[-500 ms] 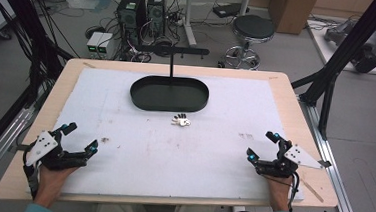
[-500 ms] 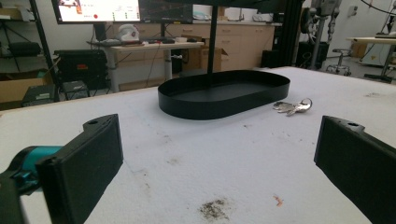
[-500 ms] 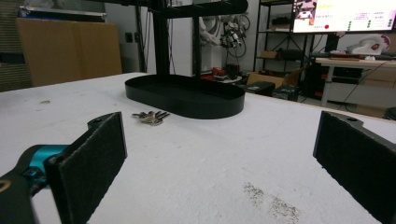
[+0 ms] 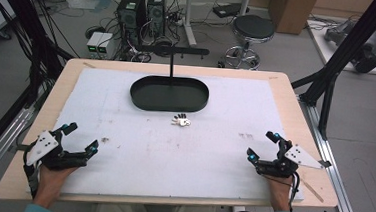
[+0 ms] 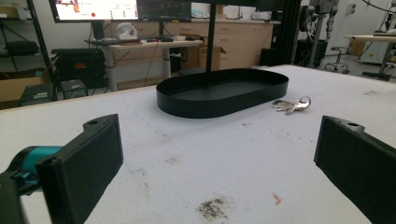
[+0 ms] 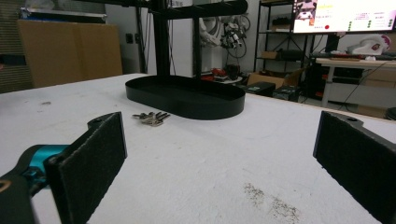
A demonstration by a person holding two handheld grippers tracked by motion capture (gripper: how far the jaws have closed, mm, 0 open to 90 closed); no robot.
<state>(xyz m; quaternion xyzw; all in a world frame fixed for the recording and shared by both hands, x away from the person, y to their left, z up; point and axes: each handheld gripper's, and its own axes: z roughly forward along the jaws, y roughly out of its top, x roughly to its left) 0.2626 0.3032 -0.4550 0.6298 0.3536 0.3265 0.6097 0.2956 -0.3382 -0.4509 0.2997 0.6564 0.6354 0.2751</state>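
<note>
Desk (image 4: 286, 100), white-covered; black oval tray (image 4: 169, 93) with hanger post, far centre; left claw (image 4: 79, 139) and right claw (image 4: 262, 145), near corners, both wide open, empty; keys (image 4: 181, 120) just before tray; step judged: pre-reach; next, a claw advances to the keys.

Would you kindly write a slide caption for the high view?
Both open tools, left and right, rest at the table's near edge, keys lying untouched beside the black oval tray.
</note>
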